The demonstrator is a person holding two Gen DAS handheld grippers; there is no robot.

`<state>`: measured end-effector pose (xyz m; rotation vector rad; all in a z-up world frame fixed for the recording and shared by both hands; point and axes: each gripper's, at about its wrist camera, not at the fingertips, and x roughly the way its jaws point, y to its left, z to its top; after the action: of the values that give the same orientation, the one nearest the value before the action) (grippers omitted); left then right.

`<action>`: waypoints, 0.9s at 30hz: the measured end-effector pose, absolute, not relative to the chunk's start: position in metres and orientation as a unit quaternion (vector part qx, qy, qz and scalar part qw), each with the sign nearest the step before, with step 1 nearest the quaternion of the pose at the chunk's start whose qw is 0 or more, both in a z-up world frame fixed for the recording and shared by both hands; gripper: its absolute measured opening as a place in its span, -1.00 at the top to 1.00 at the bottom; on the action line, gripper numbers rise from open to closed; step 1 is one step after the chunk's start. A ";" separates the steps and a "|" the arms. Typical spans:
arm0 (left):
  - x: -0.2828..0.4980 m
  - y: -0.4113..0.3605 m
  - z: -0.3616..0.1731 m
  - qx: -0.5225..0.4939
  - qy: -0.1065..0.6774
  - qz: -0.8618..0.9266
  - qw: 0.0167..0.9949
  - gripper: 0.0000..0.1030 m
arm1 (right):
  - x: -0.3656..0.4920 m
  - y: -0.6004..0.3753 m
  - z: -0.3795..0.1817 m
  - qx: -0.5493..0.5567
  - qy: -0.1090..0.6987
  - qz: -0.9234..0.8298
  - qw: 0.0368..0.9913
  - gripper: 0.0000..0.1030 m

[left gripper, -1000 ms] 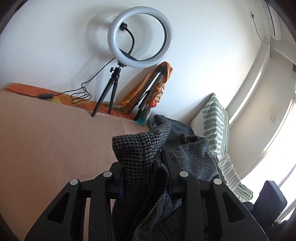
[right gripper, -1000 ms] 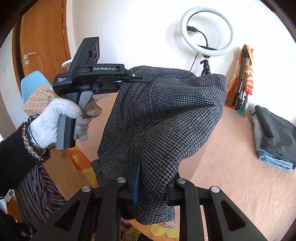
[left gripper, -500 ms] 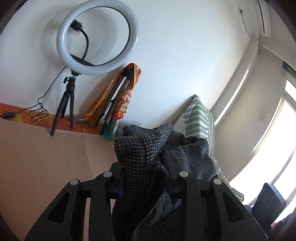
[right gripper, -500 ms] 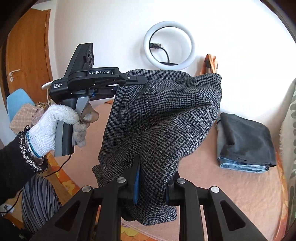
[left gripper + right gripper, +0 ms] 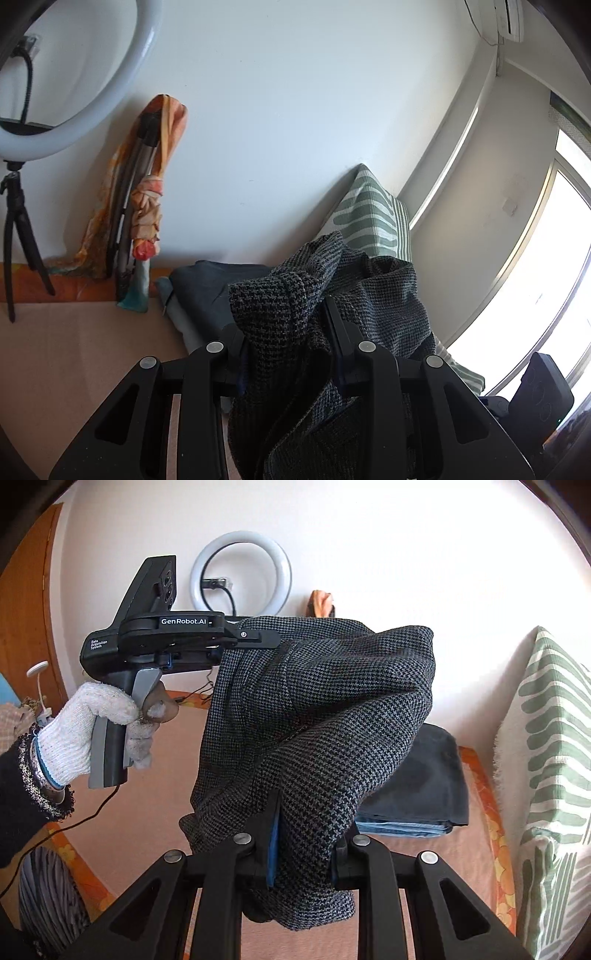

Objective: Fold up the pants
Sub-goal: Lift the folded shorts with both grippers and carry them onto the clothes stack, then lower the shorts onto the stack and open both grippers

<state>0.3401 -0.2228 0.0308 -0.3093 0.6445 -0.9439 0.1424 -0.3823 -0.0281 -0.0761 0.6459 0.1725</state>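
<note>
- White-knit-gloved left hand (image 5: 98, 723) wraps the grey pistol grip from the side, and the black left gripper (image 5: 258, 640) juts out level toward the right of the right wrist view, held up at about the height of the white ring light (image 5: 241, 576) on the wall behind.
- Its fingers are clamped on a bunched edge of the dark grey houndstooth woven pants (image 5: 317, 716); in its own view the left gripper (image 5: 286, 332) has the cloth packed tight between the two fingers.
- Black right gripper (image 5: 303, 845) sits lower and nearer, jaws pinched on another fold, blue pad pressed against the weave.
- Between the two grips the pants hang clear of the peach-pink bedsheet (image 5: 155, 794), draped in a thick arch, with a loose end dropping below the right fingers.
- Behind the pants lies a folded stack of dark and blue denim garments (image 5: 421, 797) on the sheet.
- Green-and-white striped pillow (image 5: 546, 738) leans at the right edge.
- An orange patterned cloth bundle (image 5: 147, 199) stands against the wall beside the ring light's black tripod (image 5: 18, 236).
</note>
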 end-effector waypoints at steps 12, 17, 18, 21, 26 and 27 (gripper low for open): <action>0.399 -0.297 0.016 -0.136 0.307 -0.444 0.831 0.40 | 0.224 -0.463 -0.042 -0.066 0.324 0.033 0.943 0.64; 0.421 -0.315 0.001 -0.125 0.321 -0.432 0.834 0.40 | 0.262 -0.485 -0.062 -0.066 0.334 0.033 0.940 0.64; 0.424 -0.318 -0.003 -0.122 0.324 -0.429 0.834 0.41 | 0.270 -0.491 -0.068 -0.064 0.338 0.035 0.938 0.64; 0.434 -0.325 -0.012 -0.111 0.331 -0.422 0.837 0.53 | 0.285 -0.502 -0.082 -0.061 0.347 0.038 0.935 0.64; 0.445 -0.333 -0.026 -0.097 0.343 -0.410 0.840 0.66 | 0.305 -0.515 -0.101 -0.058 0.364 0.052 0.928 0.64; 0.444 -0.334 -0.027 -0.092 0.341 -0.408 0.842 0.66 | 0.310 -0.517 -0.106 -0.058 0.373 0.051 0.925 0.64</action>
<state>0.4437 -0.3336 -0.0267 -0.1952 0.7201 -0.8628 0.3096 -0.5173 -0.1057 -0.1200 0.7656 0.1056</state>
